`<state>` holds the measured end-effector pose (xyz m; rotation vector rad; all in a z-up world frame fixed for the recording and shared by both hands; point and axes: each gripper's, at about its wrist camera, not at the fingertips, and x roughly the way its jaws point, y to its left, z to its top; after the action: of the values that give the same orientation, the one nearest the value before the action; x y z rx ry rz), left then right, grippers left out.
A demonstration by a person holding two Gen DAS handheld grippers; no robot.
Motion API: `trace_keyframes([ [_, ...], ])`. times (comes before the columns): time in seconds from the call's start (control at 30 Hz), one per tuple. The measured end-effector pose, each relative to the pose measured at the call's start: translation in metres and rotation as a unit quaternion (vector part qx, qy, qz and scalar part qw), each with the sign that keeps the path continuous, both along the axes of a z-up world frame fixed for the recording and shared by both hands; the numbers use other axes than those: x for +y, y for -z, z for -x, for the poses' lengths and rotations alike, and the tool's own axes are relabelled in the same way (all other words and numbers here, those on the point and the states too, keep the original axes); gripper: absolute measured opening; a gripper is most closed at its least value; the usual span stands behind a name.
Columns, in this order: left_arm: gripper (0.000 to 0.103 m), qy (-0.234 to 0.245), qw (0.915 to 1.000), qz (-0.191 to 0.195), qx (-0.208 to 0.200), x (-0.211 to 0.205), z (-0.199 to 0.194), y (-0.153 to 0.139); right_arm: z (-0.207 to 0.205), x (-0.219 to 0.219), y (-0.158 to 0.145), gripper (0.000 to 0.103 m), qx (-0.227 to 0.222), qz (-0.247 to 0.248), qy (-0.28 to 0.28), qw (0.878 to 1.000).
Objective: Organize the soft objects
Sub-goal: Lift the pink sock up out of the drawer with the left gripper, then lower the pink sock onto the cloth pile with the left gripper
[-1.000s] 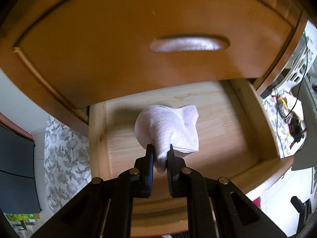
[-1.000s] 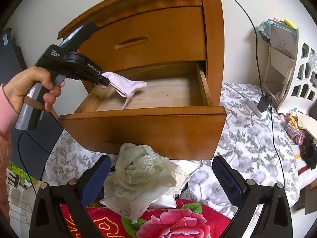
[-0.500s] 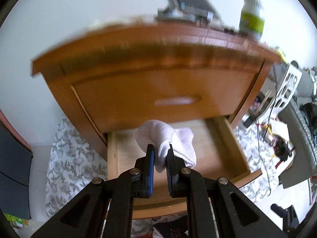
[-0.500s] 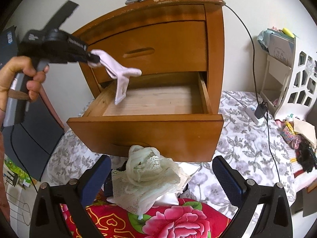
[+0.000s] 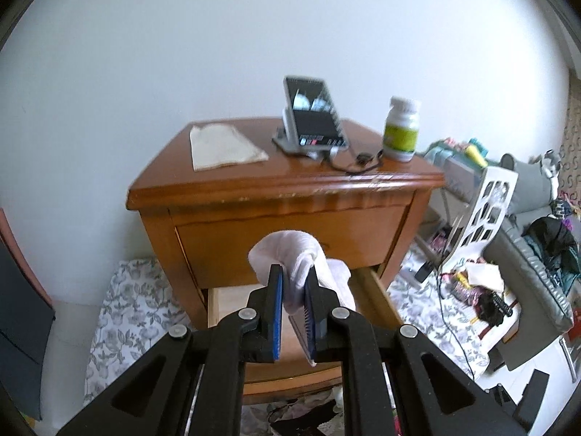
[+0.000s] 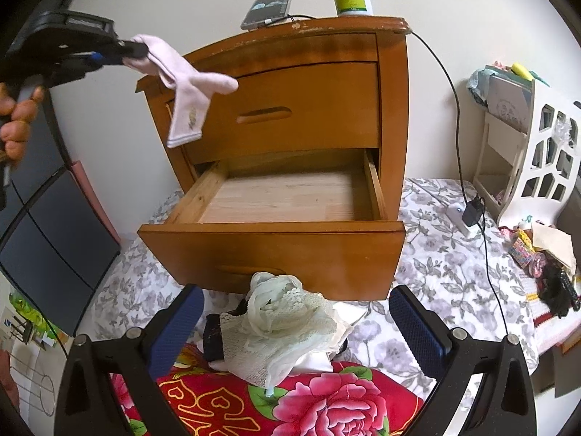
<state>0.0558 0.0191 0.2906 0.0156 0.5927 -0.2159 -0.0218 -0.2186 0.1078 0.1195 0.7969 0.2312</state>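
Right wrist view shows the left gripper (image 6: 139, 51) pinched narrow on a pale pink sock (image 6: 185, 87), which hangs limp in the air above the left front corner of the open drawer (image 6: 272, 239). Light and floppy, the sock is best gripped at a bunched fold. The right gripper (image 6: 296, 321) stands wide and empty over a heap of lace cloth (image 6: 287, 330).
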Motion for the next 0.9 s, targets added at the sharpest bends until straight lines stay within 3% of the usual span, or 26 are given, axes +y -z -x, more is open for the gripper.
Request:
trace_keyframes([
  [0.13, 0.011, 0.006, 0.9997, 0.009, -0.023, 0.001, 0.026, -0.007, 0.005, 0.002, -0.004, 0.103, -0.005, 0.002, 0.0, 1.0],
  [0.4, 0.007, 0.02, 0.9995, 0.023, -0.009, -0.002, 0.051, 0.012, 0.012, -0.002, -0.006, 0.103, -0.004, -0.003, 0.004, 1.0],
  [0.9, 0.003, 0.025, 0.9914, 0.044, 0.121, -0.016, 0.053, 0.137, 0.01, -0.01, 0.01, 0.103, 0.018, -0.007, 0.013, 1.0],
])
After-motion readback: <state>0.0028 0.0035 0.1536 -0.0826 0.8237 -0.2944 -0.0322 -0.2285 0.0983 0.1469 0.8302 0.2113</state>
